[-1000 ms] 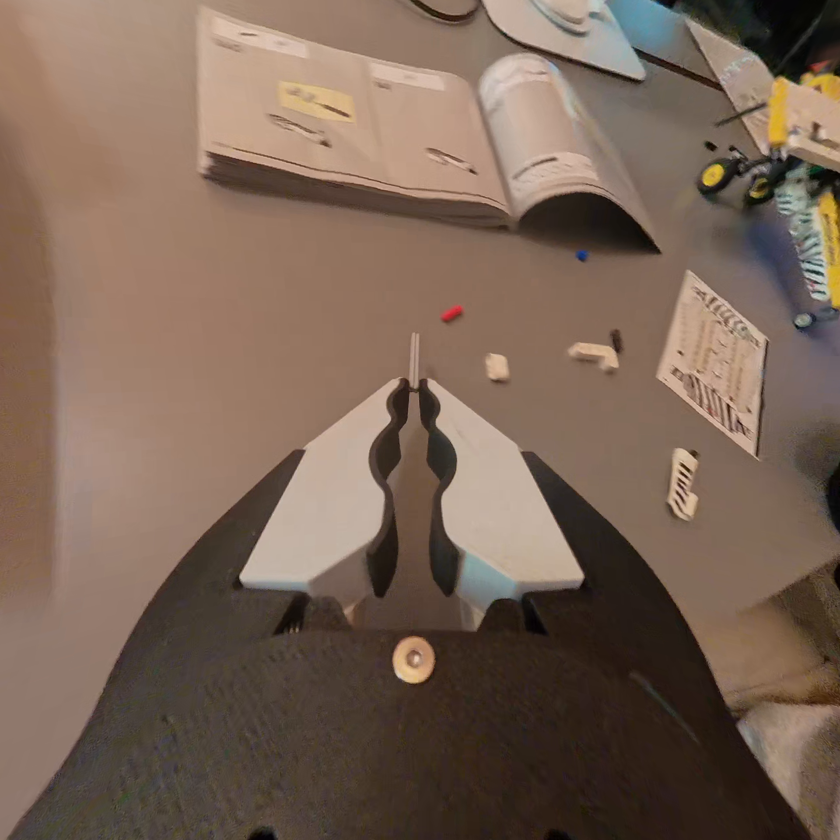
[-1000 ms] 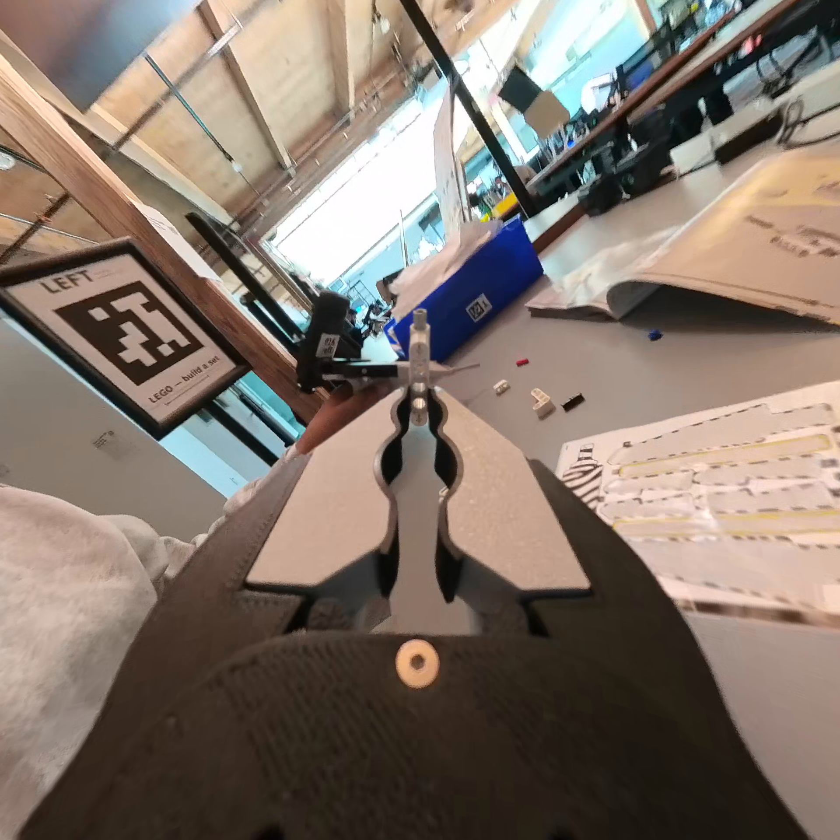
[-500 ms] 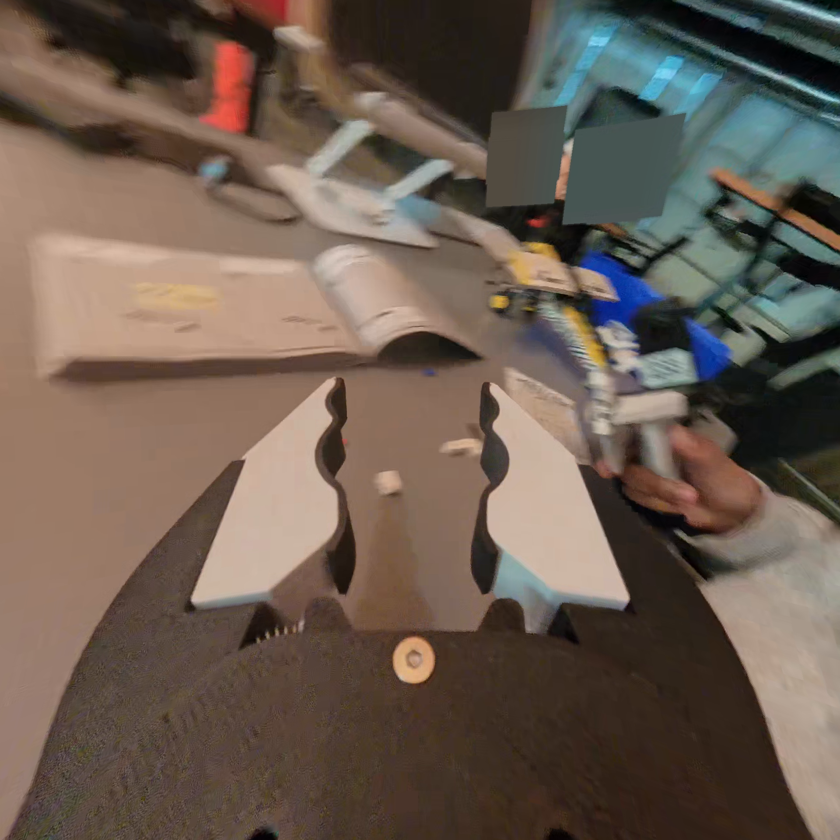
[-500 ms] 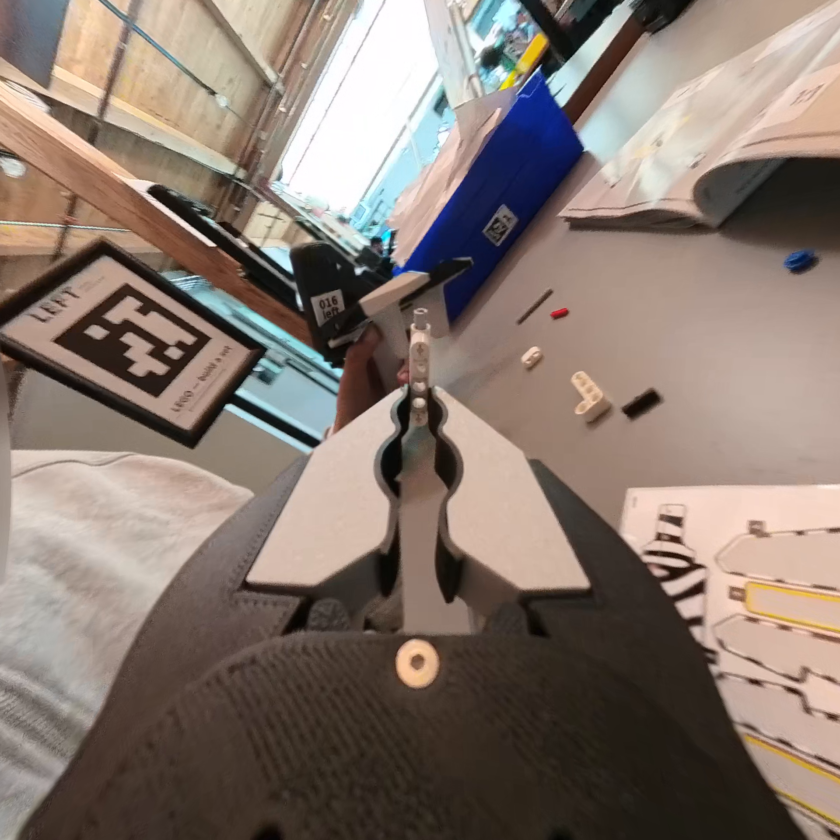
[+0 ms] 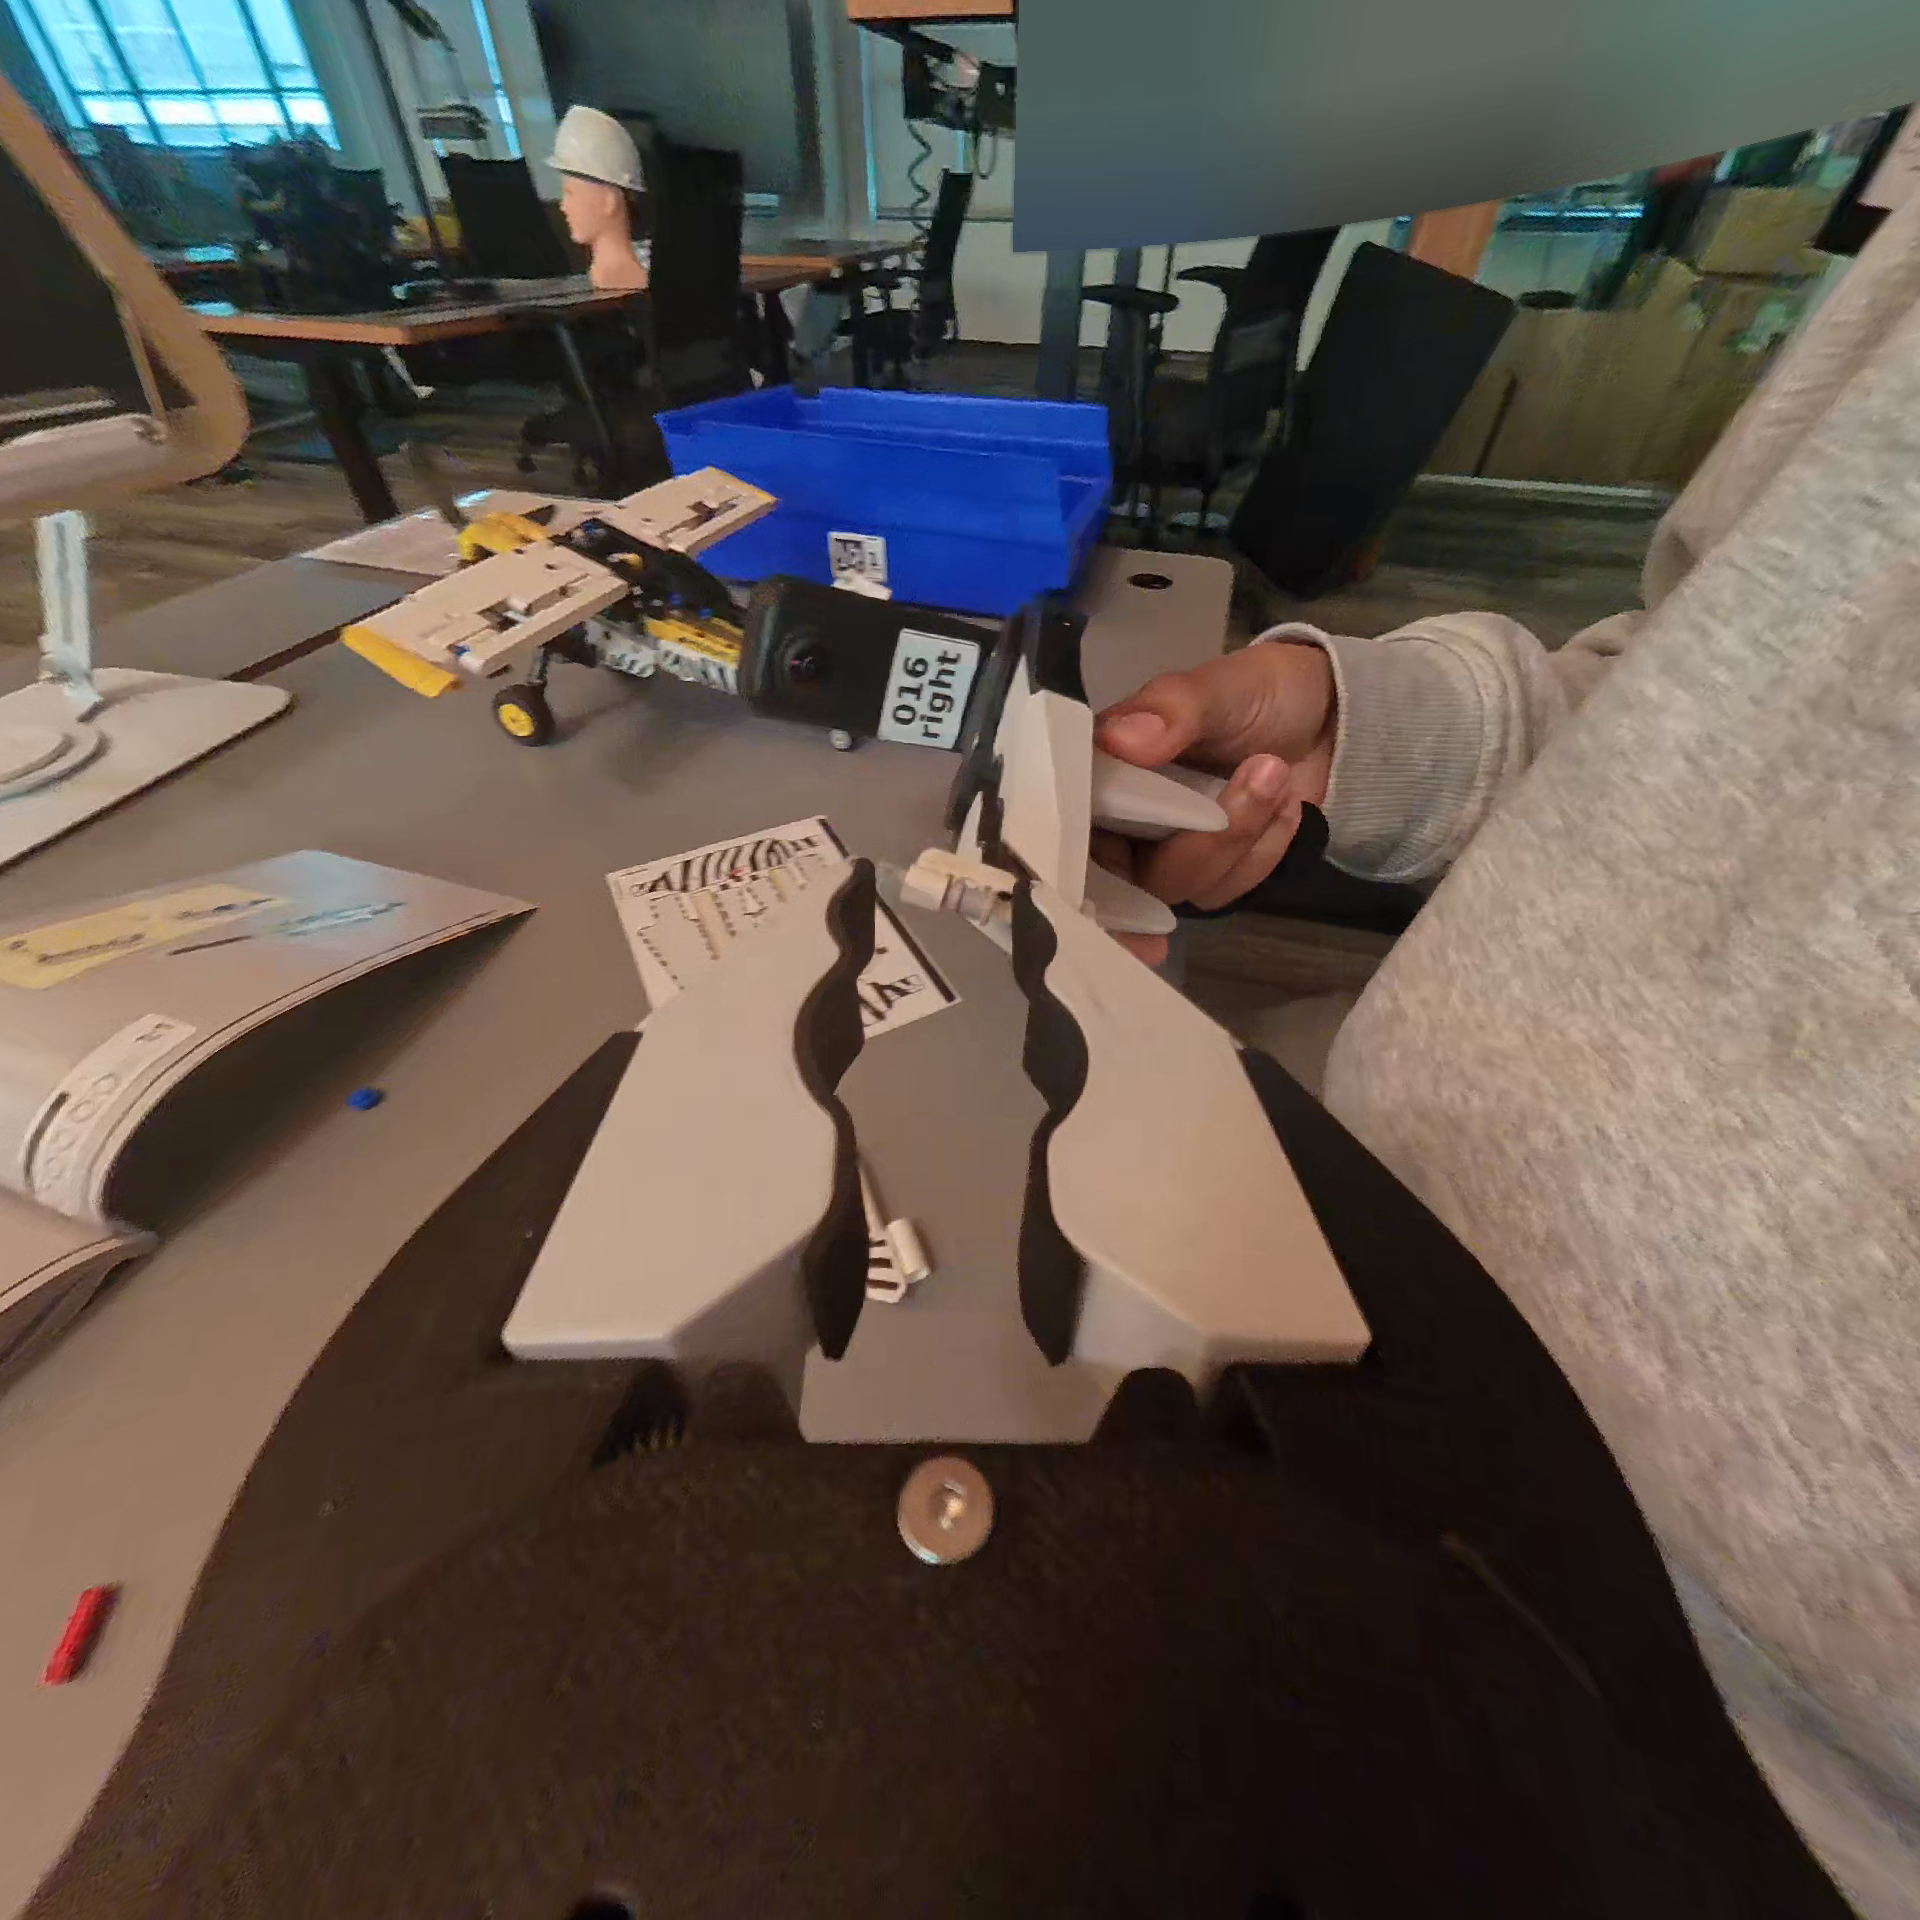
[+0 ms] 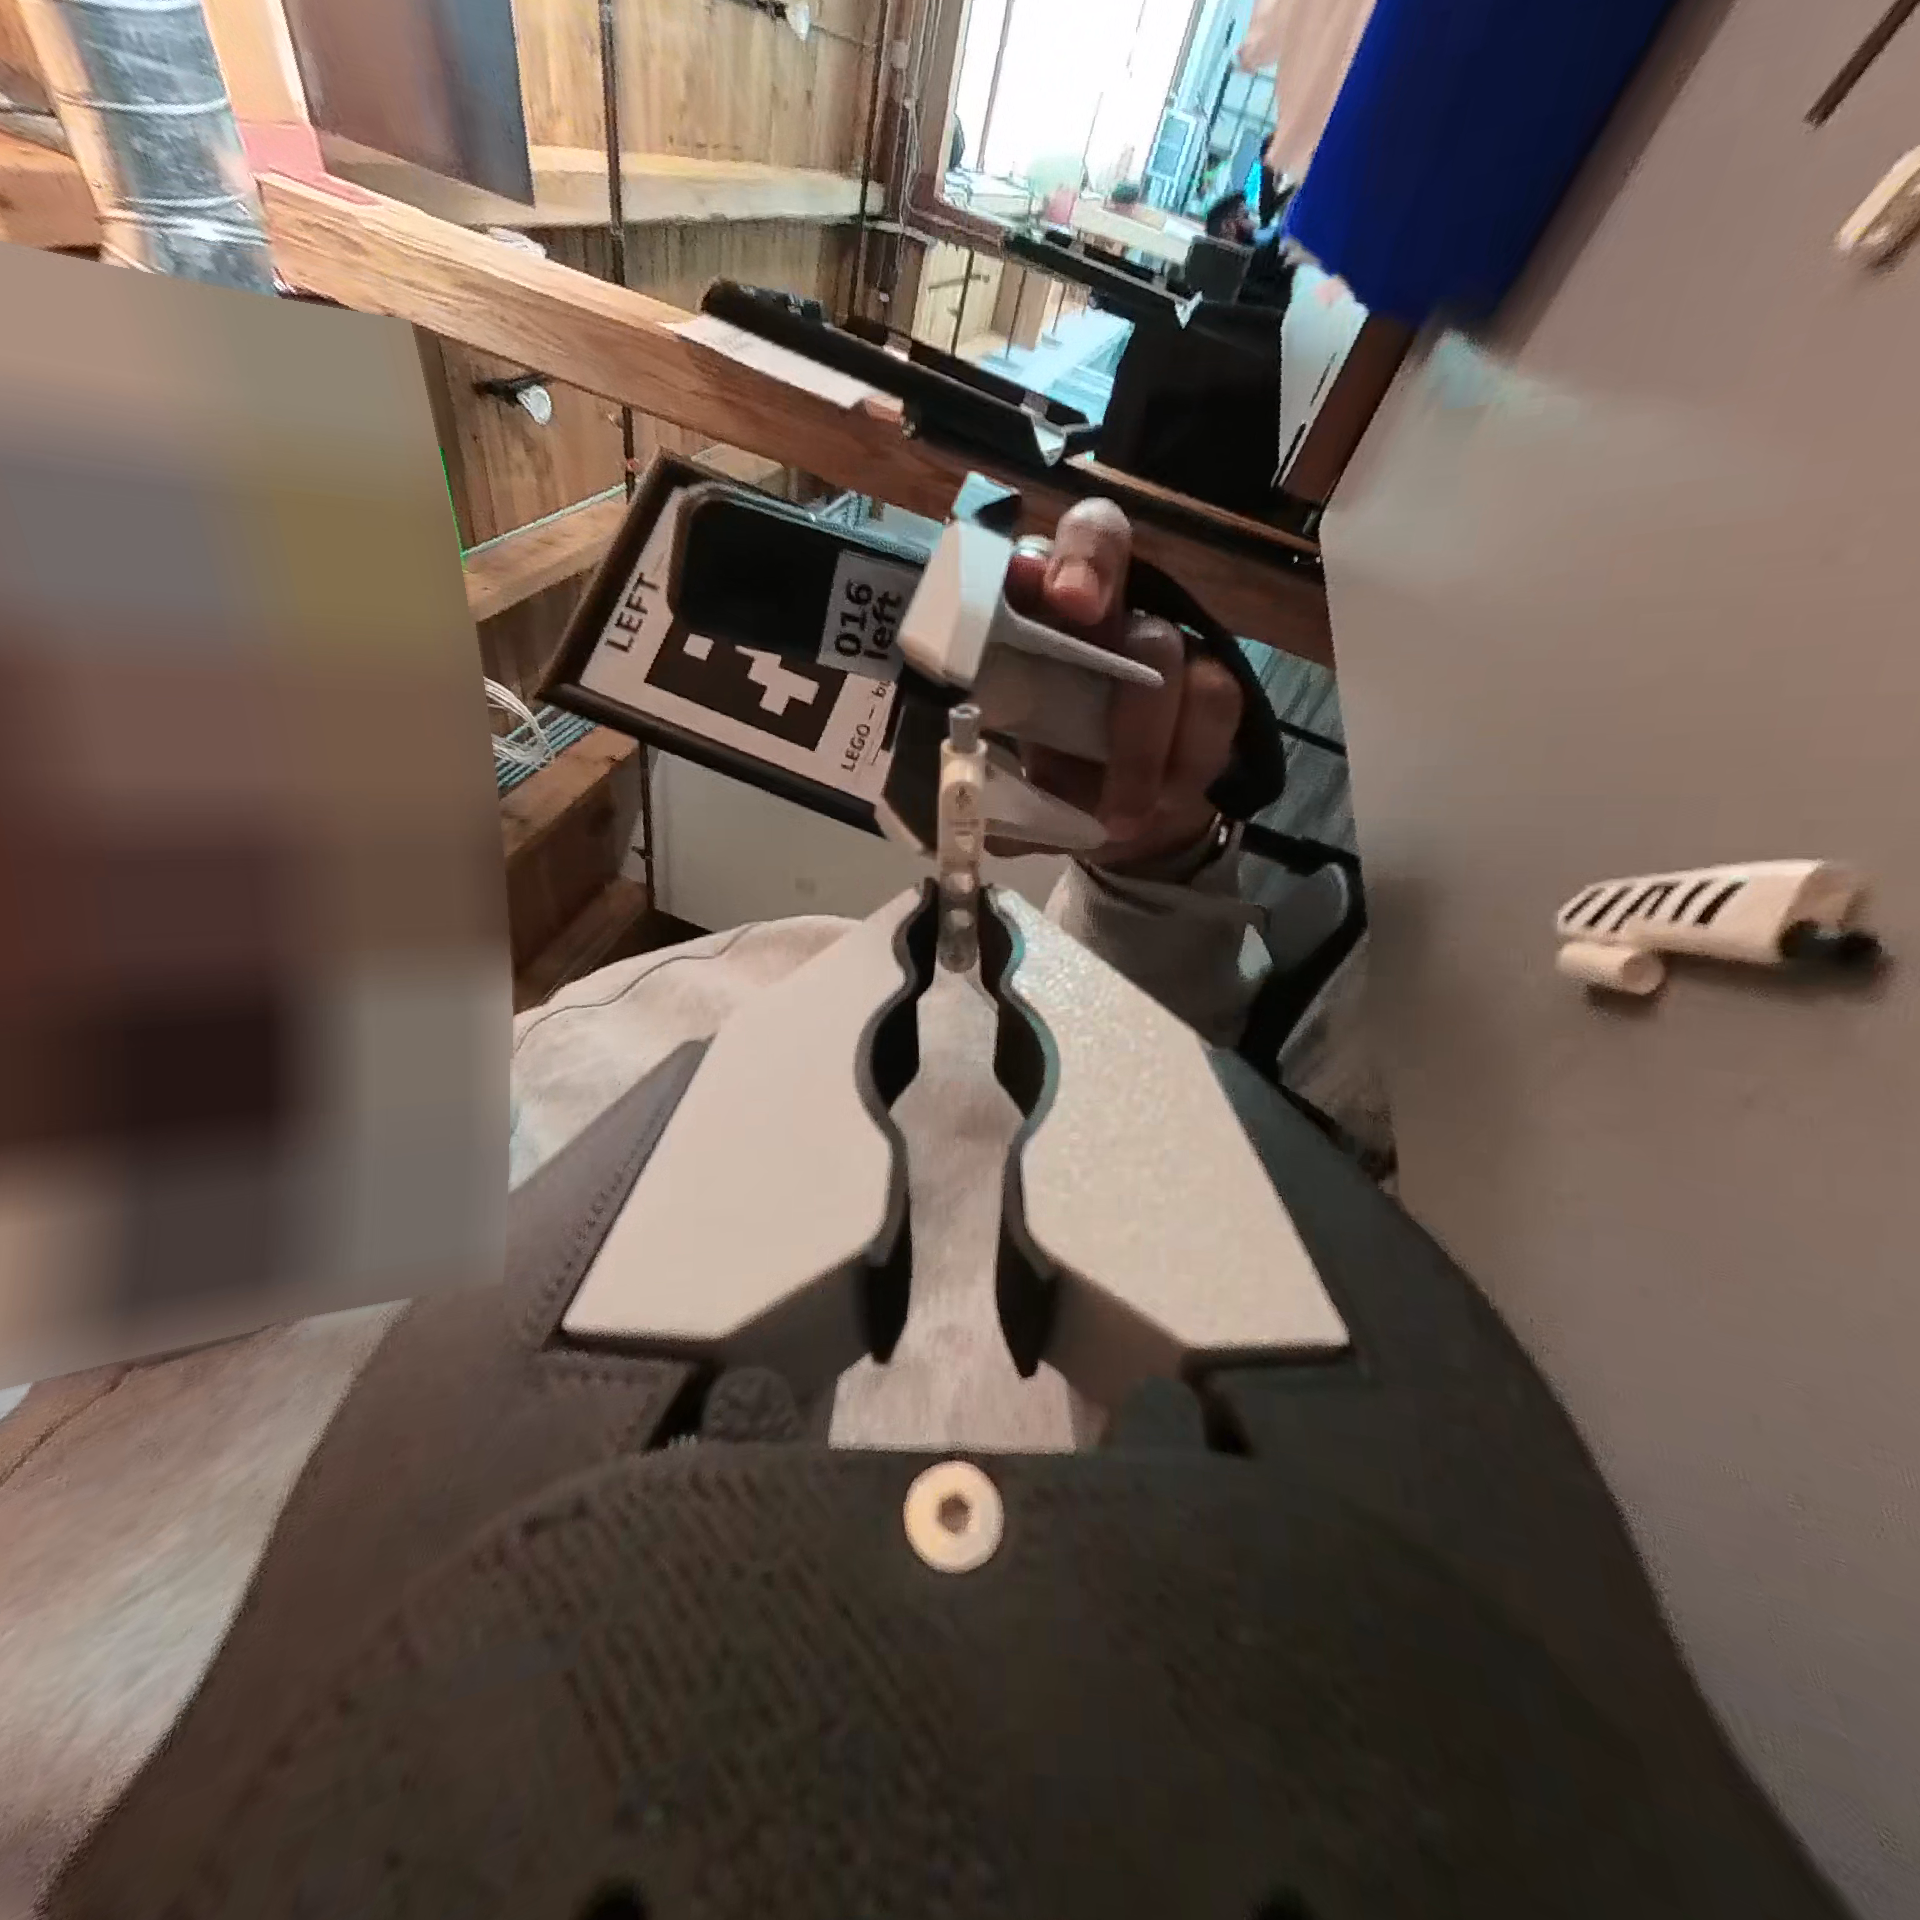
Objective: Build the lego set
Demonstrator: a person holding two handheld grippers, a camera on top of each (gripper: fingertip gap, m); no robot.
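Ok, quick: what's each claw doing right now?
Left claw: open, holding nothing.
Right claw: shut on a thin white piece.

The grey worktop [image 5: 540, 790] stands in an open office with a dark floor [image 5: 1475, 520]. Behind it are wood-topped desks [image 5: 416, 312] with dark monitors and black office chairs [image 5: 1226, 343]. A mannequin head in a white hard hat [image 5: 601, 197] sits on one desk. Daylight comes through a gridded window [image 5: 197, 73] at the far left. A white lamp base [image 5: 94, 717] rests at the worktop's left edge. In the right wrist view, wooden wall panels [image 6: 717, 83], a heavy timber beam [image 6: 582, 343] and a bright window [image 6: 1081, 94] fill the background.
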